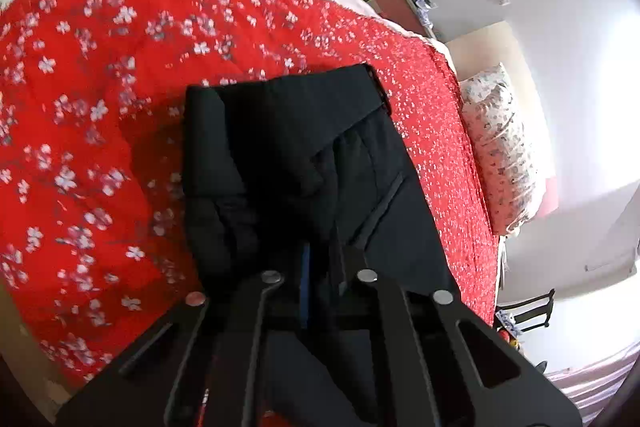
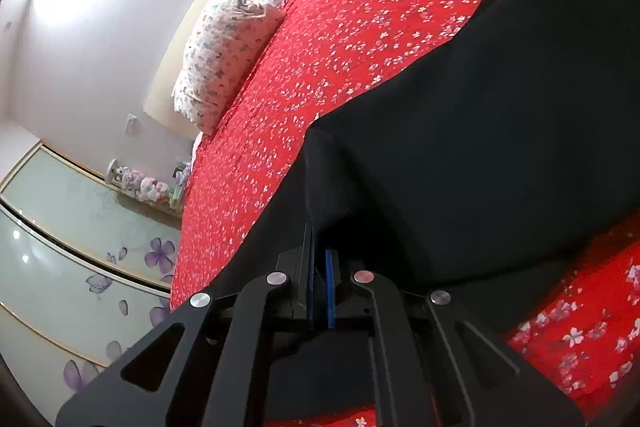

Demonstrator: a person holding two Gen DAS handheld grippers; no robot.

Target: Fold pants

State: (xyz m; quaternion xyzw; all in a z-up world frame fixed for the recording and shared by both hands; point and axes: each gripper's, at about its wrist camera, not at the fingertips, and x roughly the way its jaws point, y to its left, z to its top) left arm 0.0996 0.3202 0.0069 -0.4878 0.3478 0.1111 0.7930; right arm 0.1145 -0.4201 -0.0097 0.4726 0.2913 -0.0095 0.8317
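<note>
Black pants (image 1: pixel 288 147) partly folded on red floral bedspread (image 1: pixel 100 87), left tongs (image 1: pixel 320 259) and right tongs (image 2: pixel 320 255) each pinching pants fabric, patterned pillow (image 2: pixel 224 55) at bed's head edge, wardrobe doors (image 2: pixel 60 227) beyond.

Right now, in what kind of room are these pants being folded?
Most likely a bedroom: the pants lie on a bed with a red quilt, a pillow at its head, and a wardrobe nearby.
</note>
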